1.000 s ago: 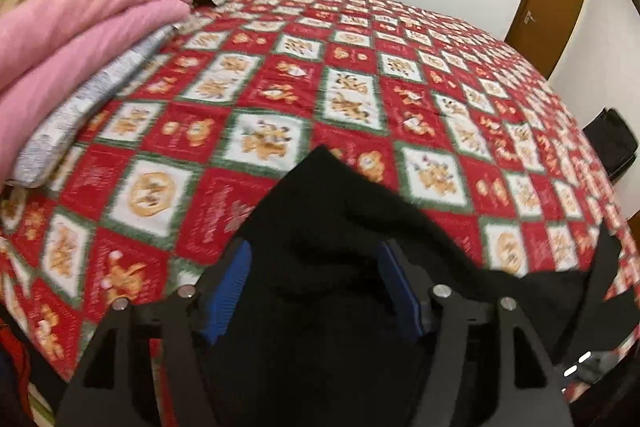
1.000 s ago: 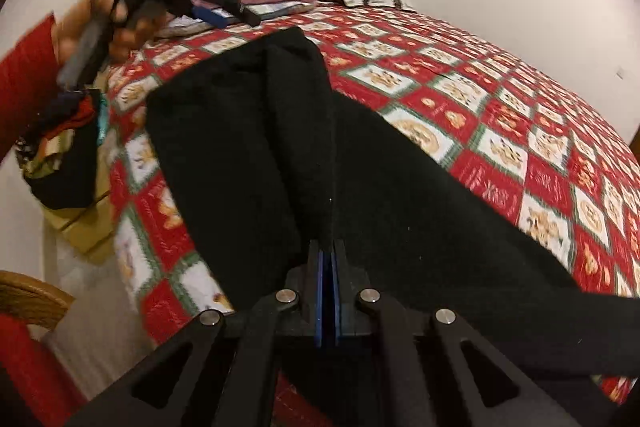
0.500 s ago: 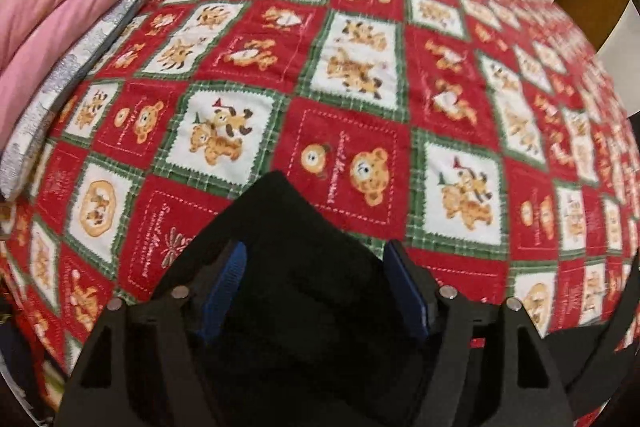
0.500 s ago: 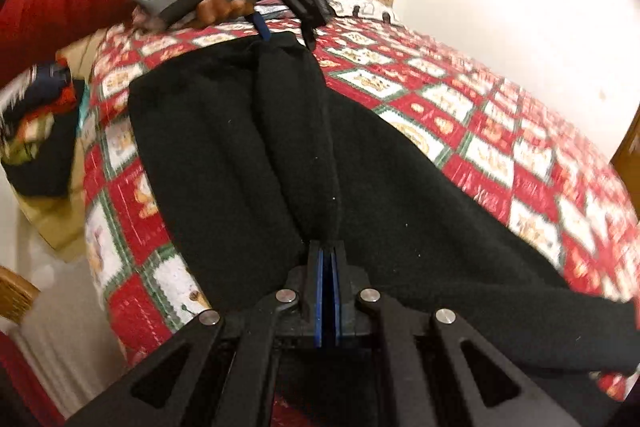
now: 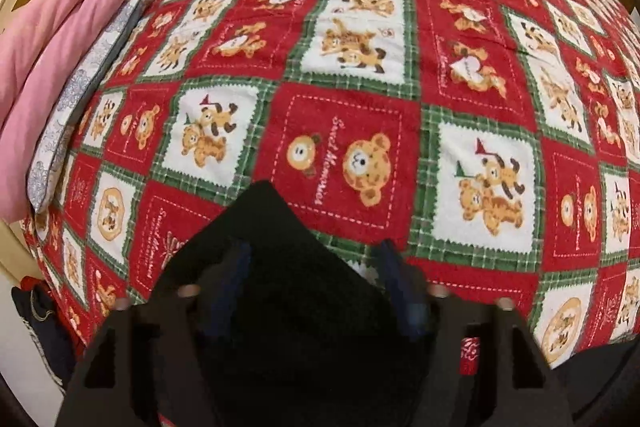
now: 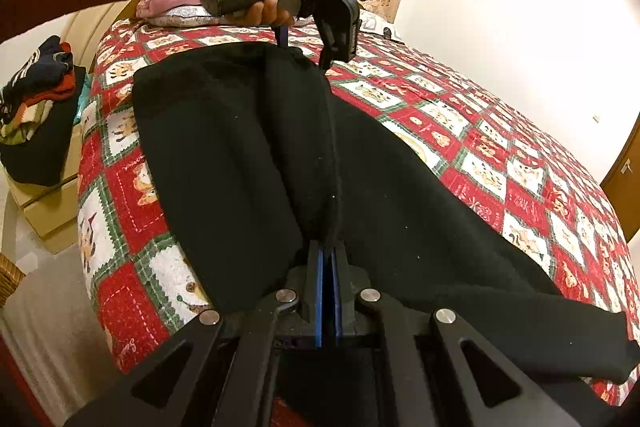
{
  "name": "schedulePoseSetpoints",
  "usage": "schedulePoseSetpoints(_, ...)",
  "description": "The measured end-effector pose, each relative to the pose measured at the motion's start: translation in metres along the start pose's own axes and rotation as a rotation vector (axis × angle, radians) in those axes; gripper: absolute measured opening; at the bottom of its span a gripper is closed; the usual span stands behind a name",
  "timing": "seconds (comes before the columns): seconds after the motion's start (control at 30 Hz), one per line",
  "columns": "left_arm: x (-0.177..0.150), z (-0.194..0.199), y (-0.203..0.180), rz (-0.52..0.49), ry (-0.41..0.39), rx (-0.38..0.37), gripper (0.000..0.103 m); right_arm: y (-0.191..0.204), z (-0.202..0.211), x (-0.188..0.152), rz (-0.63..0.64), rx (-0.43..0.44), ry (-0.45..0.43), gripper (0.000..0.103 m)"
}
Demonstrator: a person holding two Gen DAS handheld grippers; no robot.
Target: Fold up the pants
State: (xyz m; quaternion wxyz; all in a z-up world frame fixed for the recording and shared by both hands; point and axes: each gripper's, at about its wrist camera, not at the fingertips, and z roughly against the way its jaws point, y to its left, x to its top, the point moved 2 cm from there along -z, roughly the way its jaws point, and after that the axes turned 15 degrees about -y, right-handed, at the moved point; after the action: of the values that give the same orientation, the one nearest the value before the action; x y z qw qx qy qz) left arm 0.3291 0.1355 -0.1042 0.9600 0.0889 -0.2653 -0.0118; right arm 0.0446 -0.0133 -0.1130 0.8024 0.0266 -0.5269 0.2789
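Right wrist view shows the black pants [image 6: 248, 147] spread on the bed [image 6: 500, 183], the right tool [image 6: 328, 259] clamped on their near edge, while at the far end the left tool [image 6: 304, 55] is closing, half wide, around the fabric corner.

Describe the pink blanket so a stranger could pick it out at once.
Start at the bed's red teddy-bear quilt. At its head end a pale patterned pillow lies, and the pink blanket sits folded on top. It is the only plain pink, unpatterned fabric there.
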Motion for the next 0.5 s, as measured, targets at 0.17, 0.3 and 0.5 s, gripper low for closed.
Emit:
schedulePoseSetpoints(0.17, 0.003, 0.025, 0.034, 0.165, -0.117, -0.165, 0.016, -0.006, 0.004, 0.004, -0.032, -0.019, -0.005, 0.004)
schedulePoseSetpoints(0.3, -0.006, 0.08, 0.07, 0.286, -0.333, -0.287, 0.013, -0.02, 0.024, 0.025, -0.084, -0.1, -0.083, 0.003)
schedulePoseSetpoints(0.5, -0.083, 0.127, 0.128, 0.367, -0.486, -0.306, 0.013, -0.005, 0.046, 0.041, -0.023, -0.123, -0.136, 0.004)
